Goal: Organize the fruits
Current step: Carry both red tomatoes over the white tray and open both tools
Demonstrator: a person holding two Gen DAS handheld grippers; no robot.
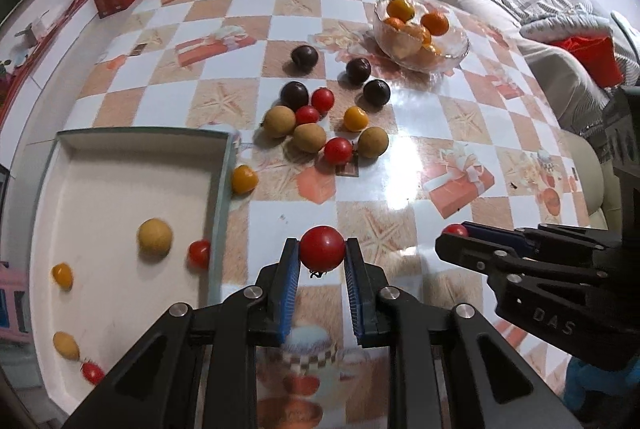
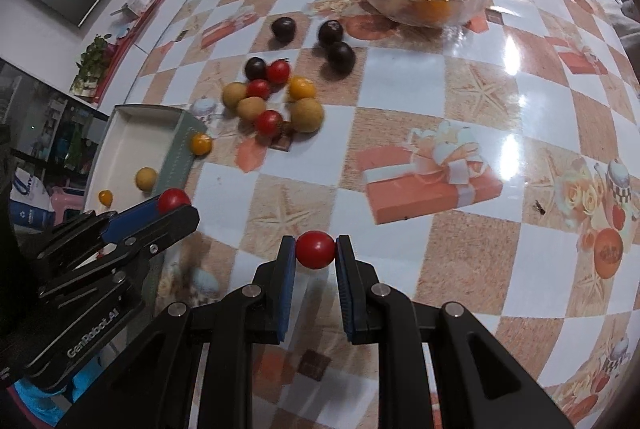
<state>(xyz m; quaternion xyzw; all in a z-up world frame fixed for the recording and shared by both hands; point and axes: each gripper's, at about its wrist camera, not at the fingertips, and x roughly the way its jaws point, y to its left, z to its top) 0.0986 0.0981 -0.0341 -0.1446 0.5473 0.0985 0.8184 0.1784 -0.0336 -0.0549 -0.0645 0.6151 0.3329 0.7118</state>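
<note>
Two small red tomatoes are in hand at once. One red tomato (image 1: 322, 249) sits pinched between the blue pads of the left gripper (image 1: 322, 255), round, glossy and unmarked apart from a dark stem scar on its underside, with no long axis to speak of, so its orientation should not matter when it is let go. The second red tomato (image 2: 315, 249) is clamped the same way at the tips of the right gripper (image 2: 316, 251), a touch flatter across the grip. Both are carried clear of the table, over the checked tablecloth (image 1: 400, 109). What the coming move turns on is the white tray (image 1: 120, 189): it lies to the left of both grippers, its green-edged right wall just beside the left gripper, while the right gripper is on the far side of the left one and so further off. Judged from that, the left hand is the nearer to drop first. The tray already holds a tan longan (image 1: 155, 237), two small red tomatoes, a yellow fruit and another tan one. Beyond, in the middle of the table, the unsorted pile (image 1: 320, 121) of dark, red, tan and yellow fruit waits, and further back a glass bowl (image 1: 460, 47) of oranges.
</note>
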